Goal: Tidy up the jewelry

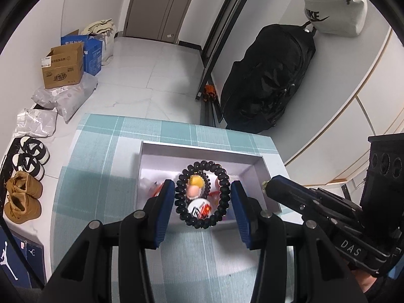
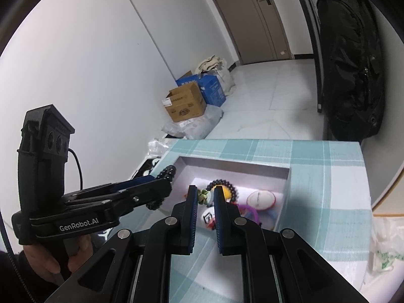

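I hold a black bead bracelet (image 1: pixel 204 193) clamped in the left gripper (image 1: pixel 203 197) and a small green charm (image 2: pixel 202 196) pinched in the right gripper (image 2: pixel 205 197), both above the white box (image 1: pixel 252 160) with jewelry inside; neither is placed yet

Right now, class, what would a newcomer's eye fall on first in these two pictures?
Probably the black bead bracelet held between the left gripper's blue pads, above the white box on the teal checked tablecloth. Next, the right gripper pinching a small green trinket over that box.
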A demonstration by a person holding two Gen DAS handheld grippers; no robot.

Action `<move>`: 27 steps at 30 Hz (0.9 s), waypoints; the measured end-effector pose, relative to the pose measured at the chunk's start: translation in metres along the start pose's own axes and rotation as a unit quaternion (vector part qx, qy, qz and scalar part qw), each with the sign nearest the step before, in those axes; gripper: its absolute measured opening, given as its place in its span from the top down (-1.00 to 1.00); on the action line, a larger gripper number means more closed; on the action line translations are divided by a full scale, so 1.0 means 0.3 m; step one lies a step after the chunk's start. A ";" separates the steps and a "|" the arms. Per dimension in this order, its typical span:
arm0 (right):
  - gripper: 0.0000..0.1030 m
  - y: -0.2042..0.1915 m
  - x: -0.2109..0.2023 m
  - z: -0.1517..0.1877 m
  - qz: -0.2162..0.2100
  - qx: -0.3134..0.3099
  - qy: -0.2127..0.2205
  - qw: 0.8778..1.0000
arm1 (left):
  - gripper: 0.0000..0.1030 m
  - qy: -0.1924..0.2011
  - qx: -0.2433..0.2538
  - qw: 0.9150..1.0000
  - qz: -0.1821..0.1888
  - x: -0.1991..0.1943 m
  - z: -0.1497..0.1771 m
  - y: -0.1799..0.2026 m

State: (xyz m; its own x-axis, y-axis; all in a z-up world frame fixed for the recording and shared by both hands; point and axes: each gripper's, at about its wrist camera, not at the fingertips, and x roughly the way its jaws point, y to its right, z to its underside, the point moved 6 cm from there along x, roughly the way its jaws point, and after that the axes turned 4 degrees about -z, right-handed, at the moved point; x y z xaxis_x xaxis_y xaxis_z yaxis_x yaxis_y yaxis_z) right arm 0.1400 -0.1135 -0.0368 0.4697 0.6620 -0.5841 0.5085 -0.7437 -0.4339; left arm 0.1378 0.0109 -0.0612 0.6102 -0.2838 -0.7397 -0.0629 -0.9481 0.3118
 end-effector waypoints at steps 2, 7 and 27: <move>0.77 0.010 0.019 -0.011 0.002 0.005 -0.003 1.000 | 0.23 -0.006 -0.001 1.000 0.003 0.018 -0.008 -0.001; 0.72 0.038 0.057 -0.027 0.010 0.013 -0.013 1.000 | 0.22 -0.025 -0.011 1.000 0.013 0.070 -0.024 -0.011; -0.37 0.054 -0.032 -0.030 0.037 -0.003 0.040 0.999 | -0.25 0.036 -0.031 0.998 -0.035 -0.035 -0.017 -0.050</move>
State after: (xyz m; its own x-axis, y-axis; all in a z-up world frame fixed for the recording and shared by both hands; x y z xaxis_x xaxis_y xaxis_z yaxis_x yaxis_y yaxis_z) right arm 0.1502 -0.1311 -0.0320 0.5621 0.6107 -0.5578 0.4743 -0.7905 -0.3876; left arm 0.1363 0.0287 -0.0551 0.6667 -0.2044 -0.7167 0.0299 -0.9535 0.2998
